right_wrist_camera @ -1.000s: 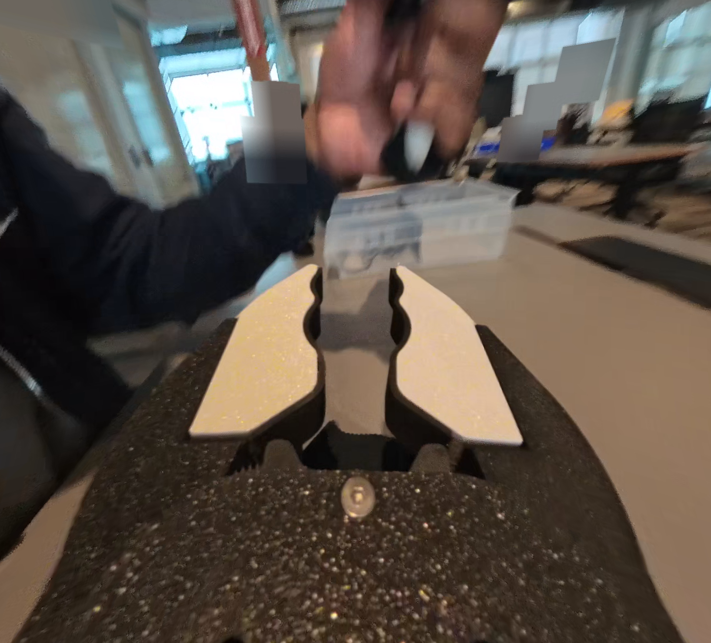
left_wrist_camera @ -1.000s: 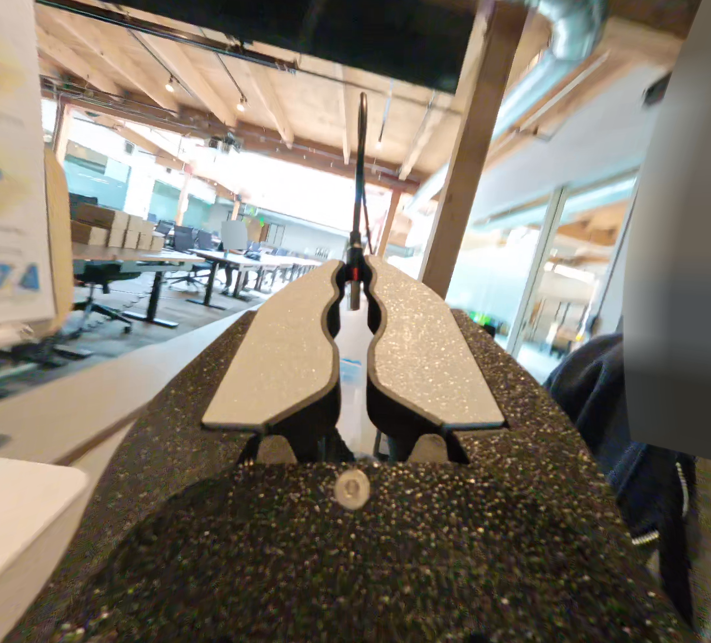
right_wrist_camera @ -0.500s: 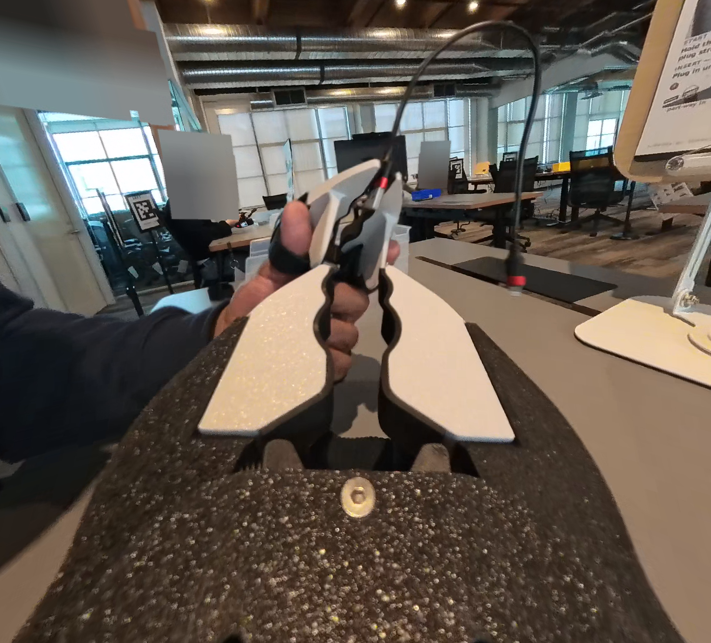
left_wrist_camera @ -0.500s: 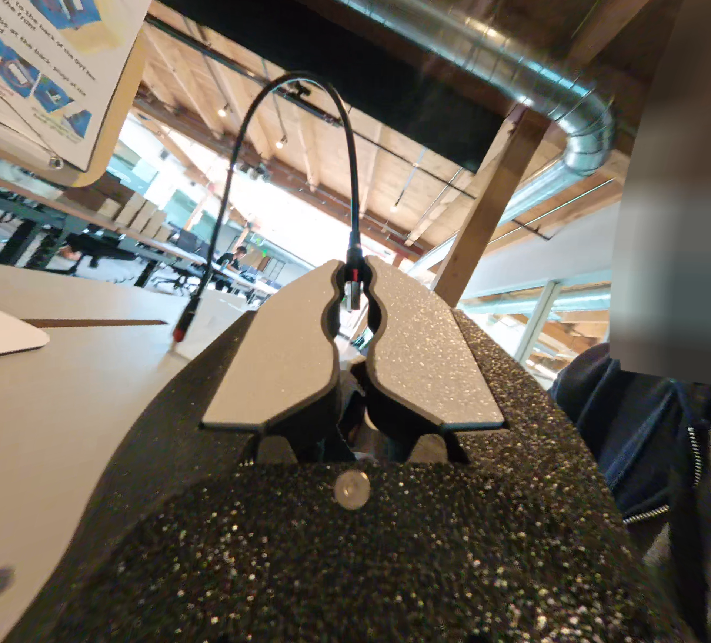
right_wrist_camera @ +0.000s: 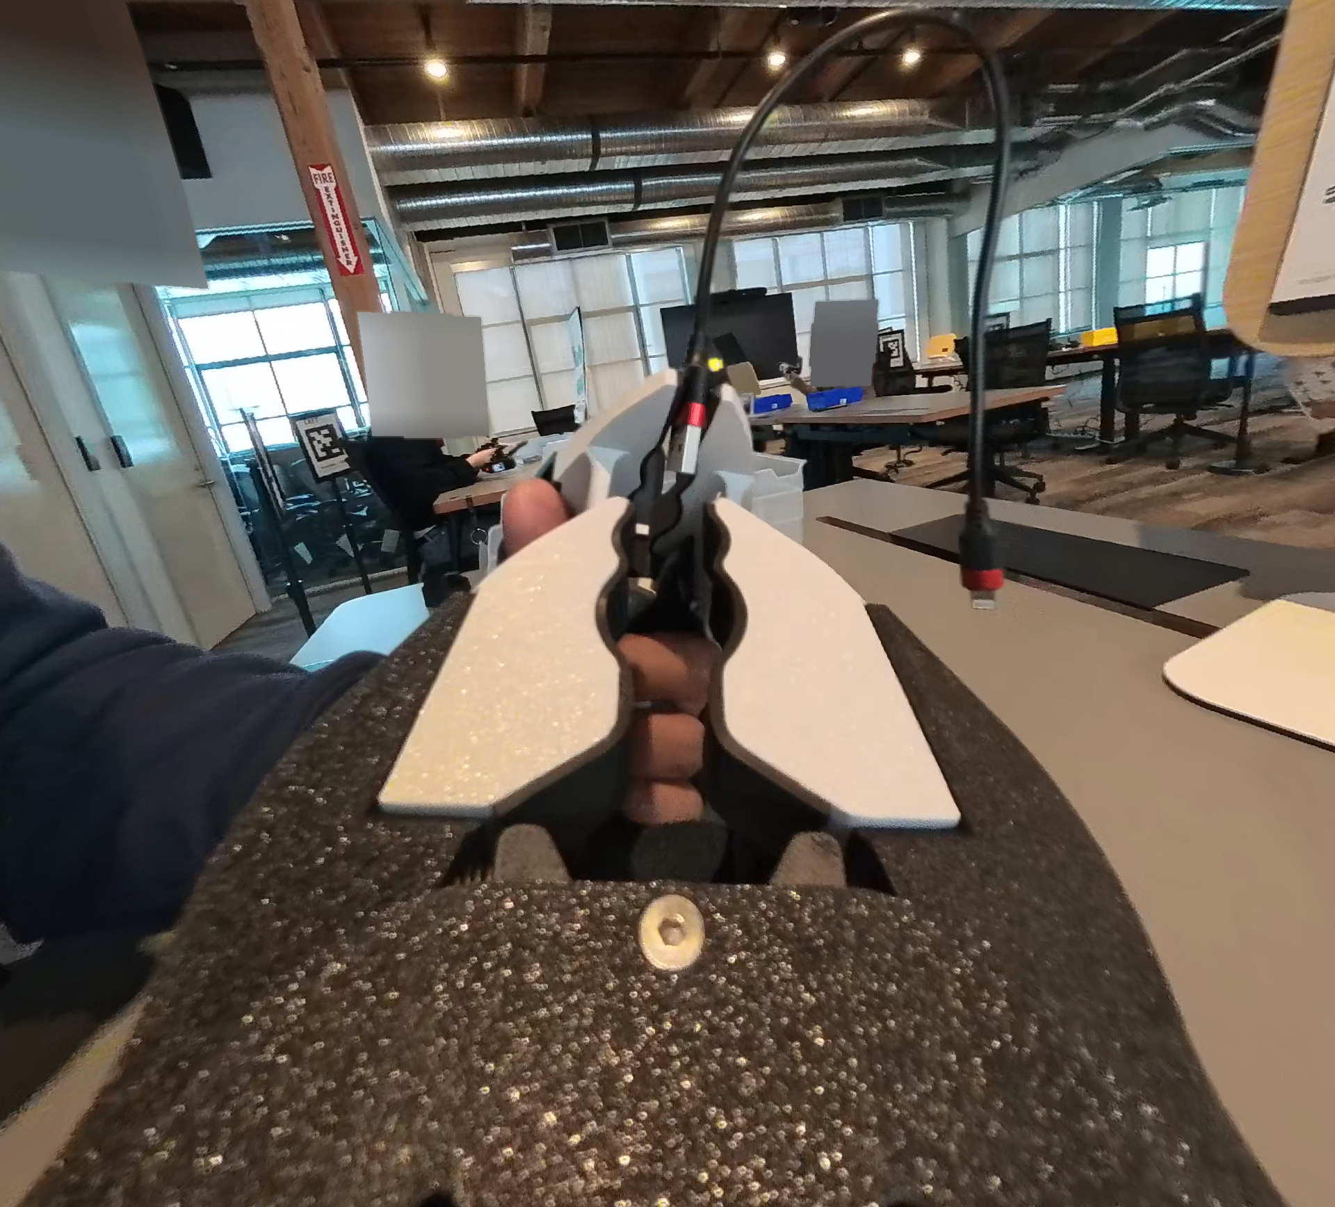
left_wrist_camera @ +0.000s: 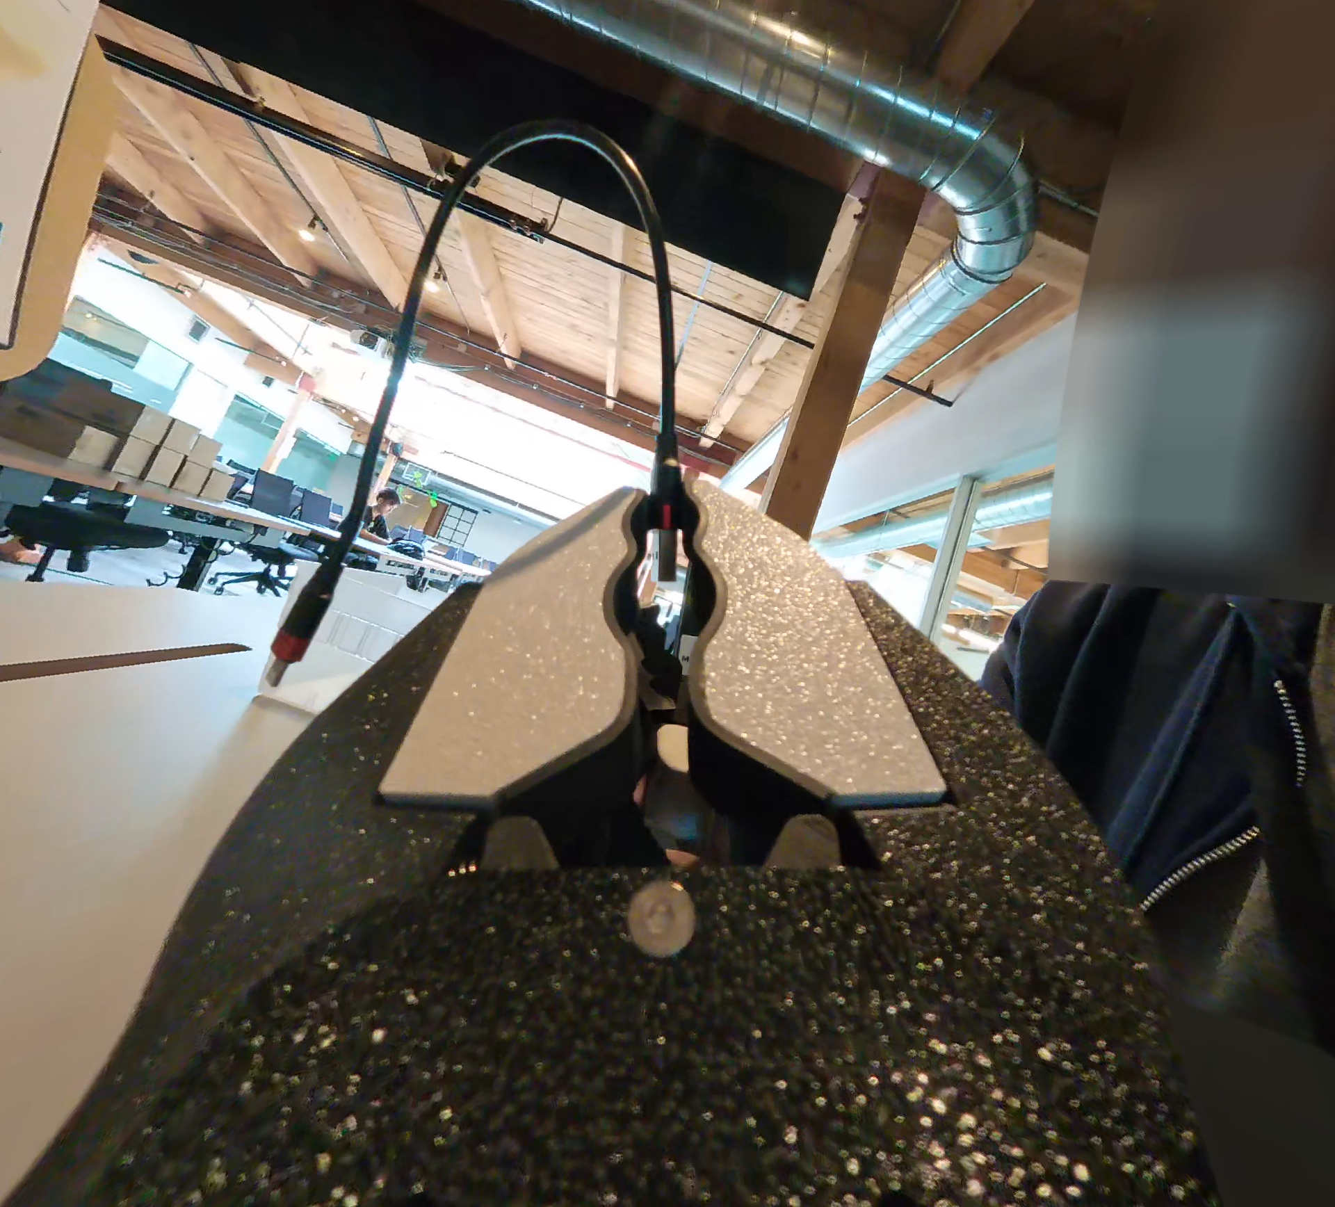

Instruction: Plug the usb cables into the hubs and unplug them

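My left claw [left_wrist_camera: 663, 522] squeezes one plug of a short black cable [left_wrist_camera: 462, 276] with red bands. The cable loops up and over, its other plug hanging above the table [left_wrist_camera: 108, 775]. My right claw [right_wrist_camera: 668, 526] is nearly closed, holding nothing.

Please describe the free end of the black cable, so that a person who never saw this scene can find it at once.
Look above the grey table, right of the right gripper. A black cable arches up from the left gripper and comes down there. Its free plug hangs in the air with a red collar and a small pale tip, touching nothing.
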Demonstrator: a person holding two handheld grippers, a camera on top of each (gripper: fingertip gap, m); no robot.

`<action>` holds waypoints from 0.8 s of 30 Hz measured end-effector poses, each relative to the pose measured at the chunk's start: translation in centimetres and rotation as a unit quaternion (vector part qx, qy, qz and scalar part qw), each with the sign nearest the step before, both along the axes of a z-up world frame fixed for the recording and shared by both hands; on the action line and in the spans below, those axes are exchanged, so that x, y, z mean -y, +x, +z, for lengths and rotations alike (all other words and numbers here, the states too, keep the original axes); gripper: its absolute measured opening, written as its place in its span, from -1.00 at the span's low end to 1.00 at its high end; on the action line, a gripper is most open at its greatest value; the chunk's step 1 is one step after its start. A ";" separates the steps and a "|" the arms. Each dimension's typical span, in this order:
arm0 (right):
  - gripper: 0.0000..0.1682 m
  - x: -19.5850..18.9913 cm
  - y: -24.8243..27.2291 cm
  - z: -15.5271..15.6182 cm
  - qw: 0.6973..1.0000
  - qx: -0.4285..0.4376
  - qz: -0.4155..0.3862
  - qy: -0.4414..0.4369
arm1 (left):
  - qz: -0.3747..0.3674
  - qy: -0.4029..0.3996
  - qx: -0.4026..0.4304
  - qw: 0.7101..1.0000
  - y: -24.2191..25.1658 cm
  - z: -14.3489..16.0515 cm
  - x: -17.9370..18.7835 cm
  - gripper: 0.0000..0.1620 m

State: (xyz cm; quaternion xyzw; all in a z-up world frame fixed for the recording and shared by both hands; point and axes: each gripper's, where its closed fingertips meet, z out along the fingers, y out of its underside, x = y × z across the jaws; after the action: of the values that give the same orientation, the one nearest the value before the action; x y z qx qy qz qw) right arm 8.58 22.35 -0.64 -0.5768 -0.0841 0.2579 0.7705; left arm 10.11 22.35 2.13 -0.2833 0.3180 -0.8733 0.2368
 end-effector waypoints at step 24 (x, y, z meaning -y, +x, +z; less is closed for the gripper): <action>-0.77 2.8 2.8 -0.7 0.988 0.155 -0.020 -0.015 | 0.102 0.399 -0.121 0.903 2.3 -5.2 3.7 -0.90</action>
State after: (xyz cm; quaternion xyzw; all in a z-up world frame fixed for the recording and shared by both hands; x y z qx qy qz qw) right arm 11.36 19.50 -1.35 -0.6229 -0.1876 0.1511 0.7443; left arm 12.41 18.64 -3.07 -0.2998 0.6356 -0.6029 0.3777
